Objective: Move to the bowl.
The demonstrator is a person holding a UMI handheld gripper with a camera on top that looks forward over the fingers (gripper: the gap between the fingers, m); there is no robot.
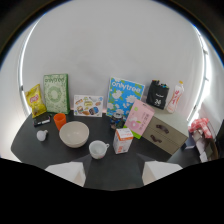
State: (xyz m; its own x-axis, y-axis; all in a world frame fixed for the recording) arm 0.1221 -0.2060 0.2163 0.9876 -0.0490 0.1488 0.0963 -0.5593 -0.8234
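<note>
While the gripper (113, 175) hangs w/ white fingers spread wide and nothing between them, the bowl (74, 133) sits beyond them, left of centre on a dark table (30, 142). Bowl: round, cream, smooth, matte. Just beside it: orange cup (60, 120), white mug (98, 149), small carton (122, 140).

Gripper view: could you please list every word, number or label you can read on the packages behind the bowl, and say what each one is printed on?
"onlytree" on the blue box.
"onlytree" on the green box, blurred but likely.
A white mark, perhaps "24", on the black bag; not certain.
Too small or blurred to read: yellow pouch, sticker card, pink box, orange and white carton, bottle.
The bowl has no text.
</note>
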